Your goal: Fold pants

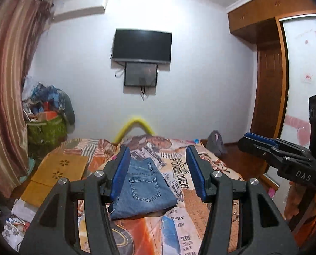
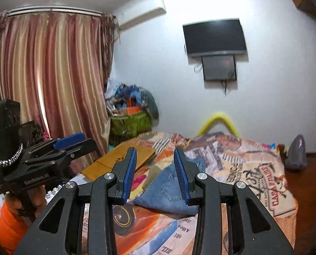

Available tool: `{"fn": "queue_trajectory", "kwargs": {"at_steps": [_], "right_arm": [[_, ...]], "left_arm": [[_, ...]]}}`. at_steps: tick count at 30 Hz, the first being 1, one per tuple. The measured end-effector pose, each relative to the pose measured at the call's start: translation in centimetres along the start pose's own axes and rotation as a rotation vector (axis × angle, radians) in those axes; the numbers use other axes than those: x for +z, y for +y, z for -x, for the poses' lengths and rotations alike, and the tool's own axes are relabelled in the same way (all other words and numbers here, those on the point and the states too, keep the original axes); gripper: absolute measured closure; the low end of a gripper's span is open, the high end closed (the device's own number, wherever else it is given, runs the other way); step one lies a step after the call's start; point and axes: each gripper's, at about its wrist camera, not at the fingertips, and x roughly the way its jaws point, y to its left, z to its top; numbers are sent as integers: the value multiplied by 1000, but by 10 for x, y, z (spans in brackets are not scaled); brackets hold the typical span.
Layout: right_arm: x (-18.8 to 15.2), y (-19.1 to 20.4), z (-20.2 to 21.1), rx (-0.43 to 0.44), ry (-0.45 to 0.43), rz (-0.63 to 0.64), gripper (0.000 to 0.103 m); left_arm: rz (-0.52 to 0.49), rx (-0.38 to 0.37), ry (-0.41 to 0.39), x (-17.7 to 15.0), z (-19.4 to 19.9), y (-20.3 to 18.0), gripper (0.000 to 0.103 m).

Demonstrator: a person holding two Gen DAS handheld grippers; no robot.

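Observation:
Blue jeans (image 1: pixel 143 189) lie folded into a compact stack on the patterned bedspread (image 1: pixel 190 229), back pocket up. My left gripper (image 1: pixel 158 155) is held above and in front of them, open, with nothing between its blue pads. My right gripper (image 2: pixel 154 155) hovers over the same jeans (image 2: pixel 168 191), its jaws a narrower gap apart and empty. Each gripper shows in the other's view: the right gripper (image 1: pixel 255 138) at the right edge, the left gripper (image 2: pixel 73 138) at the left, held by a hand in an orange sleeve. Neither touches the cloth.
Flat cardboard pieces (image 1: pixel 60 167) lie on the bed's left side. A green basket (image 1: pixel 45 127) piled with clutter stands by the striped curtain (image 1: pixel 7 85). A TV (image 1: pixel 142 45) hangs on the far wall. A grey bag (image 1: pixel 216 142) and wooden wardrobe (image 1: pixel 270 74) are at right.

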Motion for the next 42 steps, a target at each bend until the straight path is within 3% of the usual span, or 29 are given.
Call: {"fn": "queue_trajectory", "kwargs": {"at_steps": [2,5,9,12,13,15,19,22,42], "right_arm": [[-2,7,15,-3,-30,7,70],[-5,14,31,-3,-54,10,68],[-10,15,39,-34,-86,10,47],[-15,17,46,-65,-106,18,40],[-16,17,48,-72,-108,21,38],[-16,19,51,-82,-111,24,24],[-20,21,58,-114,-135,18,14],[-23,22,62,-134,-147,12,0],[-36,19,68,-177,-151,-9,0]], "left_arm": [[-4,15,-22,-1,14,-7,47],[-6,33,-45,-6,34,-17,35],[-1,57,-66,-10,48,-25,13],[-17,99,-93,-14,56,-30,4],[-23,108,-98,-15,60,-31,3],[-30,106,-98,-18,63,-34,2],[-25,95,-92,-23,63,-35,1],[-29,100,-91,-28,64,-36,1],[-25,98,-76,-38,56,-40,1]]}}
